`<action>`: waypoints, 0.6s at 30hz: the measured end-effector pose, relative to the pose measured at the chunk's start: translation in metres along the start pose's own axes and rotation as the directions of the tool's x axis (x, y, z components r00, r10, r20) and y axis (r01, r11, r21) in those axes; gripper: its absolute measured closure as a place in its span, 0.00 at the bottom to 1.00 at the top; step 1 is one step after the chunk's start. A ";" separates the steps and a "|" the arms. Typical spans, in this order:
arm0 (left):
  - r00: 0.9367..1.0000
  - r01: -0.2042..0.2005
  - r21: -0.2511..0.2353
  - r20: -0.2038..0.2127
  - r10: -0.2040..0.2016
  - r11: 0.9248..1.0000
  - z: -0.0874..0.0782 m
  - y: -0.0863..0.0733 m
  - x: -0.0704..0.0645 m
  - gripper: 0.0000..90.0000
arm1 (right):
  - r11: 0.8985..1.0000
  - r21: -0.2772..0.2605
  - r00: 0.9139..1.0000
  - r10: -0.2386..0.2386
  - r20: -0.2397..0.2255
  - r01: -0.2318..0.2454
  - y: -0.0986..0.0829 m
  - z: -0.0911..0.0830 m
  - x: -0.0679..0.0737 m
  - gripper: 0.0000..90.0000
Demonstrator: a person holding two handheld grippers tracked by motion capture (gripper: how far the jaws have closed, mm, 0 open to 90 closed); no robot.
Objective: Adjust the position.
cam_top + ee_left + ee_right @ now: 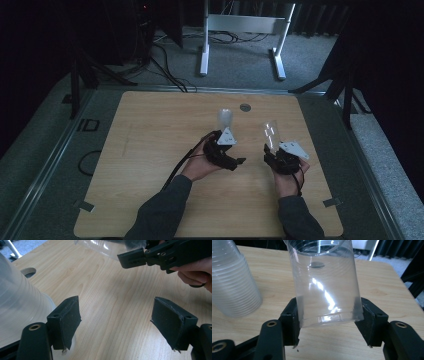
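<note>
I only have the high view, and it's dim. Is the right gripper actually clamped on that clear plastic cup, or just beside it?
Observer: Clamped. The right gripper view shows the right gripper with both jaws pressed on the lower end of the single clear plastic cup, which is tilted.
Operator: And the left gripper, is it holding anything?
Observer: No. The left gripper is open, with its jaws wide apart and just the light wooden table between them.
Operator: What's the pale thing next to it?
Observer: A stack of nested clear plastic cups, standing on the table just outside one jaw. I cannot tell whether they touch.
</note>
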State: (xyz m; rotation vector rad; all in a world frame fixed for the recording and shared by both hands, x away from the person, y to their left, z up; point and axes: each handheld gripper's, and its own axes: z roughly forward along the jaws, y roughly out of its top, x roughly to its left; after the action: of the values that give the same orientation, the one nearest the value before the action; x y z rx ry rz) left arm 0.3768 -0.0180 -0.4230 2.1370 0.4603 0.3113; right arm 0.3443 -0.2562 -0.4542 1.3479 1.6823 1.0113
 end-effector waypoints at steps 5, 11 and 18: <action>1.000 0.003 -0.006 -0.004 -0.003 1.000 0.000 0.002 0.000 0.25 | 1.000 -0.028 1.000 0.003 0.005 -0.003 0.001 -0.003 0.001 0.47; 1.000 0.016 -0.009 -0.017 -0.016 1.000 0.001 0.004 0.001 0.26 | 0.998 -0.058 1.000 0.006 0.008 -0.005 0.001 -0.007 0.001 0.47; 1.000 0.019 -0.015 -0.021 -0.019 1.000 0.001 0.008 0.001 0.26 | 0.996 -0.092 1.000 0.007 0.016 -0.006 0.001 -0.011 0.002 0.47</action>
State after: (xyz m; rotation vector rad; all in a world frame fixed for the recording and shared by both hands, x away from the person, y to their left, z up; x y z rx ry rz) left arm 0.3800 -0.0223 -0.4174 2.1156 0.4890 0.3256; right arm 0.3346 -0.2559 -0.4488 1.2994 1.6007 1.0656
